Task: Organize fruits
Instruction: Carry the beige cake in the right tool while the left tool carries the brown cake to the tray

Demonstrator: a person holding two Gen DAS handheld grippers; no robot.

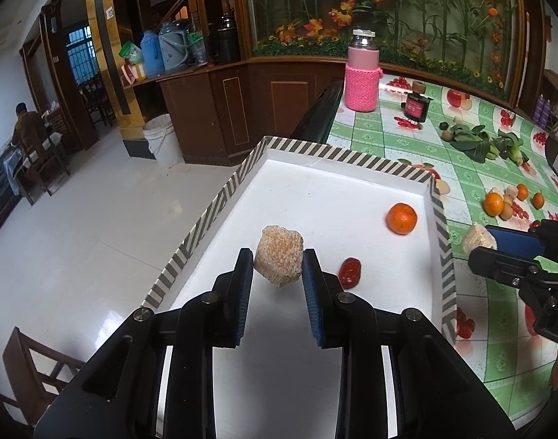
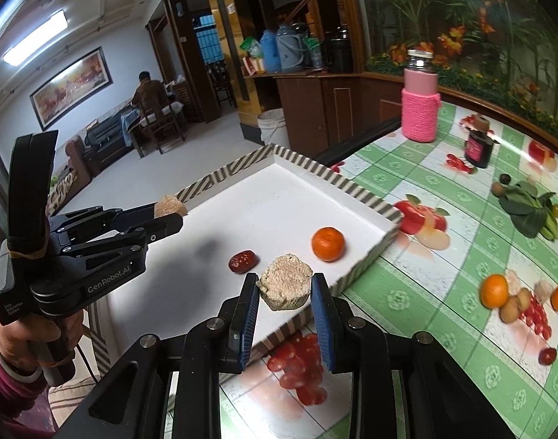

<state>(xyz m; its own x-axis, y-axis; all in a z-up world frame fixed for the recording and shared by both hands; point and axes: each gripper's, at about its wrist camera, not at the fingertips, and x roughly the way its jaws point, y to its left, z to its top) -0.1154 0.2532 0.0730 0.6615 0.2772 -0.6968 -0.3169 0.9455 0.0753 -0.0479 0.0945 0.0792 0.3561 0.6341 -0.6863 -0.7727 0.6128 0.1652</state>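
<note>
My left gripper [image 1: 277,260] is shut on a pale crumbly chunk [image 1: 279,254], held over the white tray [image 1: 315,190] with a striped rim. On the tray lie an orange [image 1: 401,218] and a dark red date [image 1: 350,273]. My right gripper [image 2: 285,285] is shut on a second crumbly chunk [image 2: 286,287] over the tray's near right edge [image 2: 366,263]. The right wrist view has the orange [image 2: 328,244] and the date [image 2: 243,261] just beyond it, and the left gripper [image 2: 169,216] with its chunk [image 2: 169,205] at the left.
On the green fruit-print tablecloth [image 1: 388,139], right of the tray, lie several small oranges and other fruits [image 2: 494,291] and leafy greens [image 1: 476,142]. A pink knitted bottle [image 1: 363,73] and a dark jar [image 1: 416,106] stand at the back. The floor drops off left of the tray.
</note>
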